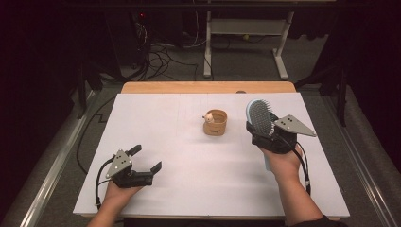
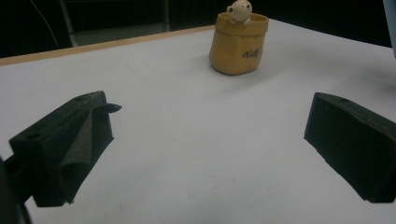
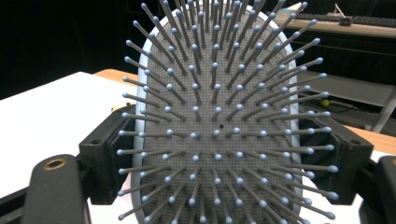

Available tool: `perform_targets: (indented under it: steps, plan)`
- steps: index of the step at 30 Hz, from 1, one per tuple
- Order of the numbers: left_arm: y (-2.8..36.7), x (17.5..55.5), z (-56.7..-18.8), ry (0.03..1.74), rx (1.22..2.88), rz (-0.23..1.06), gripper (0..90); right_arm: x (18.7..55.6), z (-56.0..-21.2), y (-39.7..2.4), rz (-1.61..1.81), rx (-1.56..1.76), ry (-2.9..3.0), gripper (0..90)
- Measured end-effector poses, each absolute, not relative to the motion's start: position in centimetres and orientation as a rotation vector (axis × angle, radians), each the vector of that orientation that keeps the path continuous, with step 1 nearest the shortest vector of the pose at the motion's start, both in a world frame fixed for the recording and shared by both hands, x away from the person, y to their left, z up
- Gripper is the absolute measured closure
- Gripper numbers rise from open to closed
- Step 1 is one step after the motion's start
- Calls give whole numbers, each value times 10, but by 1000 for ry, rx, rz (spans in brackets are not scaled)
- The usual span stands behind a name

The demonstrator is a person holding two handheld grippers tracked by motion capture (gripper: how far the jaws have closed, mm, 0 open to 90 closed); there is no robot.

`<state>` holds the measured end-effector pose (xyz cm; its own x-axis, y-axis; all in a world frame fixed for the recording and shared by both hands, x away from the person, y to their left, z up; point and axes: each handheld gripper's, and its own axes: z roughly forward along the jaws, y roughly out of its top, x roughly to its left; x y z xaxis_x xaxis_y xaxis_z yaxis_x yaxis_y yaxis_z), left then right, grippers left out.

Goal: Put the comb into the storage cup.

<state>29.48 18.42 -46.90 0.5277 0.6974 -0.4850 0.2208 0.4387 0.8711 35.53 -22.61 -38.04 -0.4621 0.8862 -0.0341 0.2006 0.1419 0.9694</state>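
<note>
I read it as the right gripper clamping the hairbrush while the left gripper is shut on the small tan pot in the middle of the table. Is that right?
Not quite. The left gripper is open and holds nothing; the left gripper view shows its jaws spread wide over bare table, with the small tan pot standing well beyond them. The right gripper does clamp the hairbrush by its head.

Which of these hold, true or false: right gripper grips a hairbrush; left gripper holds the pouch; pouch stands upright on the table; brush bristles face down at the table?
1. The right gripper grips a hairbrush. True: its jaws clamp the brush head from both sides.
2. The left gripper holds the pouch. False: its jaws stand open and empty, well short of the pouch.
3. The pouch stands upright on the table. True.
4. The bristles face down at the table. False: they face up, toward the person and the right gripper's camera.
</note>
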Motion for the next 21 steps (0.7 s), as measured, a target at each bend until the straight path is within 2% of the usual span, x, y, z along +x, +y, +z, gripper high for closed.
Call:
perform_targets:
  steps: [21]
  plan:
    - [177, 291, -467, 1006, 1130, 351, 21, 347, -375, -212, 1419, 977, 1774, 206]
